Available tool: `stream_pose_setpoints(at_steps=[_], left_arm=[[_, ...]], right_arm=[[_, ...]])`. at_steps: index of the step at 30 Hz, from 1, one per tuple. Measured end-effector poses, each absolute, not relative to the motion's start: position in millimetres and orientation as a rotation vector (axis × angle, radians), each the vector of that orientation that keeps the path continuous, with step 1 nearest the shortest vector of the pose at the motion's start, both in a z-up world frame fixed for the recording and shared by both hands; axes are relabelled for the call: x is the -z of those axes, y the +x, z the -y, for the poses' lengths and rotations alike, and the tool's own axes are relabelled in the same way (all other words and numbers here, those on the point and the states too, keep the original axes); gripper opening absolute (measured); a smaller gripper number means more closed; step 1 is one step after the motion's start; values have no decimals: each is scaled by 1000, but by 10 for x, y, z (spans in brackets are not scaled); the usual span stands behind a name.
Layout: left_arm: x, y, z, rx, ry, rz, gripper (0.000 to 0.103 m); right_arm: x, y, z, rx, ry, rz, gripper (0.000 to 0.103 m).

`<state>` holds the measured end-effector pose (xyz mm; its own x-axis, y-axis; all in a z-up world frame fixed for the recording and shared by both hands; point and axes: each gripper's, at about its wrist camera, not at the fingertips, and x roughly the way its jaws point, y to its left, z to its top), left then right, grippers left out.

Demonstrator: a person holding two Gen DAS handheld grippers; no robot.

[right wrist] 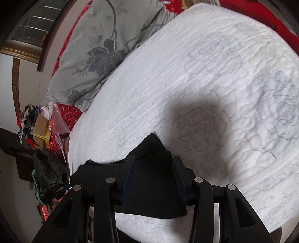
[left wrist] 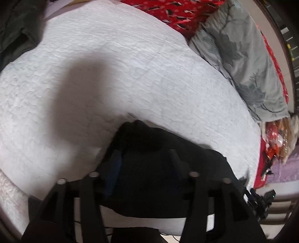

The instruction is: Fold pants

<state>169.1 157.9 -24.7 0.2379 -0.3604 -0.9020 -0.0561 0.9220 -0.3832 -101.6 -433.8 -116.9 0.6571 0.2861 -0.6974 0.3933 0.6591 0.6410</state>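
Note:
The black pants (left wrist: 153, 168) lie bunched near the front edge of a white quilted bed cover (left wrist: 130, 74). My left gripper (left wrist: 144, 155) hangs over them with its jaws spread wide, the dark cloth between and under the fingers. In the right wrist view the pants (right wrist: 151, 179) lie on the same cover (right wrist: 205, 74), with a pointed corner sticking up ahead. My right gripper (right wrist: 154, 162) is also open, its fingers on either side of the cloth. Whether either gripper touches the fabric is unclear.
A grey floral pillow (left wrist: 239, 56) lies at the bed's right side on a red patterned blanket (left wrist: 177, 13). Dark clothing (left wrist: 16, 28) lies at the far left. Clutter and boxes (right wrist: 41, 129) crowd the bedside. The pillow also shows in the right wrist view (right wrist: 101, 46).

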Motion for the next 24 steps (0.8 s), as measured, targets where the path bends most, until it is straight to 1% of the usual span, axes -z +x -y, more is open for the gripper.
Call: stream_pose_setpoints(at_steps=[4, 5, 6, 7, 8, 9, 11, 12, 13, 14, 17, 20, 21, 22, 24], left_arm=[[238, 1662, -1499, 230, -300, -1306, 55], [243, 1651, -1483, 219, -284, -1302, 52], [241, 1625, -1467, 195, -266, -1292, 34], [236, 1605, -1465, 177, -260, -1296, 22], [211, 1563, -1476, 177, -277, -1302, 20], [144, 1493, -1502, 170, -289, -1270, 20], [69, 1434, -1491, 119, -208, -1208, 20], [113, 1455, -1484, 102, -179, -1217, 20], [186, 1488, -1499, 89, -185, -1245, 20], [243, 1514, -1515, 77, -195, -1263, 20], [309, 1521, -1566, 62, -233, -1263, 20], [300, 1521, -1566, -1, -168, -1251, 18], [305, 1529, -1595, -5, -170, -1257, 18], [310, 1535, -1655, 1, -205, -1267, 18], [275, 1537, -1795, 37, -307, -1268, 18]], right_arm=[[1242, -889, 4210, 107, 780, -954, 45], [1256, -866, 4186, 120, 753, -964, 45], [1267, -827, 4149, 126, 709, -976, 42], [1258, -797, 4108, 140, 659, -984, 26], [1229, -753, 4051, 154, 597, -996, 12], [1155, -714, 3996, 157, 551, -997, 12], [824, -750, 3923, 109, 544, -891, 10], [564, -805, 3872, 84, 509, -801, 10], [483, -813, 3864, 83, 486, -774, 10], [489, -770, 3896, 103, 471, -792, 10], [807, -668, 4035, 184, 476, -907, 10], [1062, -704, 4067, 210, 503, -942, 10], [1112, -727, 4067, 217, 501, -947, 11], [1126, -712, 4063, 217, 502, -949, 17], [1136, -744, 4093, 209, 530, -945, 18]])
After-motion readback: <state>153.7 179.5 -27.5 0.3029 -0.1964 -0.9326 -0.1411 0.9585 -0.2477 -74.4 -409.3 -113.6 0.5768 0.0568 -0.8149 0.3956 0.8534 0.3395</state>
